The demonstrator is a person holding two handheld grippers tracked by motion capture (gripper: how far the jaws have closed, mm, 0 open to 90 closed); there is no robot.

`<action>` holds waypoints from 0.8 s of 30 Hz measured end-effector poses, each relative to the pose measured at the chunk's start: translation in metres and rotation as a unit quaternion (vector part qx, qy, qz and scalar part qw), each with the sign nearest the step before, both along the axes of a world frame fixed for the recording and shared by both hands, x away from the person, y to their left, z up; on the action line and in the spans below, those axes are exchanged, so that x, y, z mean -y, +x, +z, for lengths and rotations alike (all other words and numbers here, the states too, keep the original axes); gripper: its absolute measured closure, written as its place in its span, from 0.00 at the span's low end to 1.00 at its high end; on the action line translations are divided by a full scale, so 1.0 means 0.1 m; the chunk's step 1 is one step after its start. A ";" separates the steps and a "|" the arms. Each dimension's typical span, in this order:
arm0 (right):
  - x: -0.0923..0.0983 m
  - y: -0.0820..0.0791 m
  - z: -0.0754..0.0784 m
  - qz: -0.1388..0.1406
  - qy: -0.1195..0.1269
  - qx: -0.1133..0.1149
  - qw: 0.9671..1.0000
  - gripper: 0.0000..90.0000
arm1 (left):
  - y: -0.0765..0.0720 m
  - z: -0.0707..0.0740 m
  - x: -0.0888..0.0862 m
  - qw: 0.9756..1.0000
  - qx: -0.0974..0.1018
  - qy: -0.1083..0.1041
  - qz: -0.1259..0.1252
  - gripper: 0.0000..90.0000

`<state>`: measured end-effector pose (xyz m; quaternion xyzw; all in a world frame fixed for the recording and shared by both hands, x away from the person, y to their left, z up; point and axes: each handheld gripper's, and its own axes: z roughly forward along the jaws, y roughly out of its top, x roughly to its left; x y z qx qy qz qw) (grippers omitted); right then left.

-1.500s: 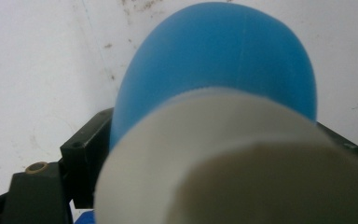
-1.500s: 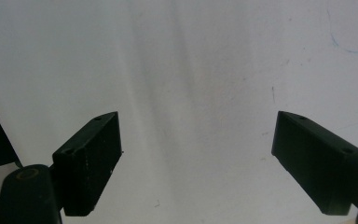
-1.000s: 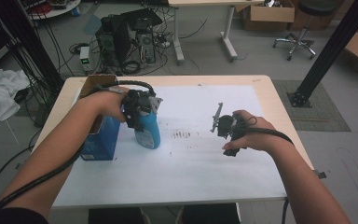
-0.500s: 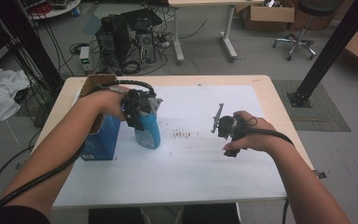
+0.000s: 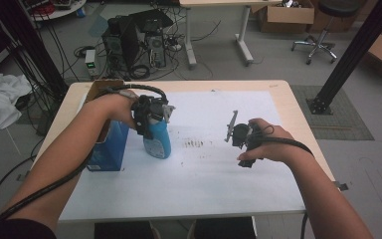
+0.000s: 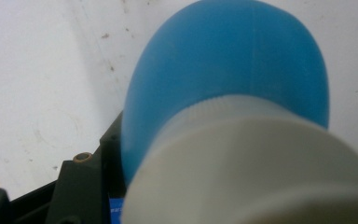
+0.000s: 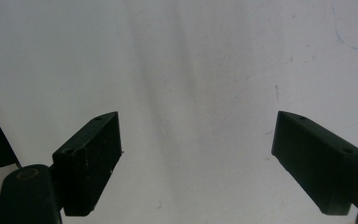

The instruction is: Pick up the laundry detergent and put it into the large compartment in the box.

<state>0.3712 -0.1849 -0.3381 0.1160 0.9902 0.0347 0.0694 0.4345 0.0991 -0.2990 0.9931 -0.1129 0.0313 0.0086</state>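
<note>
1. The room is a workshop: computer towers (image 5: 134, 42) and cables on the floor beyond the bench (image 5: 283, 107), a stool (image 5: 323, 30) at far right. A white sheet (image 5: 209, 164) covers most of the bench top, with dark specks near its middle.

2. The bottle (image 5: 158, 139), blue with a white cap, stands upright on the sheet at the left. A blue box (image 5: 107, 149) stands just left of it, an open carton (image 5: 97, 89) behind.

3. Your left gripper (image 5: 149, 117) is at the top of the bottle. In the left gripper view the cap (image 6: 242, 163) and the blue shoulder lie right against the black jaw at lower left. The jaws have just been closing, and the bottle is between them; they now look clamped narrow around its neck.

4. Before you lift, check the grip is square on the neck below the cap, not on the cap's edge, where it could slip.

5. Lift straight up and keep the bottle upright. The box stands close at its left, so do not swing that way.

6. Your right gripper (image 5: 236, 132) rests over bare sheet at the right, well apart from the bottle. Its jaws stand wide with nothing between them (image 7: 196, 154).

7. If the bottle needs steadying or its cap turning, bring the right gripper in from the right, where the sheet is free.
</note>
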 end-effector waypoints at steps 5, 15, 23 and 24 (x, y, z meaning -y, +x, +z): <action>0.01 0.00 0.00 0.000 0.000 0.001 1.000 0.18 | 0.02 0.00 -0.01 0.999 -0.017 -0.001 0.044 0.44; 0.00 0.01 0.01 0.003 -0.002 0.001 1.000 0.18 | 0.01 0.01 0.03 0.996 -0.023 0.007 0.084 0.45; -0.01 0.01 0.01 0.004 -0.001 0.002 1.000 0.18 | 0.02 0.04 0.03 0.994 -0.019 0.015 0.102 0.45; -0.01 0.02 0.01 0.004 -0.001 0.002 1.000 0.18 | 0.02 0.05 0.02 0.994 -0.018 0.013 0.105 0.45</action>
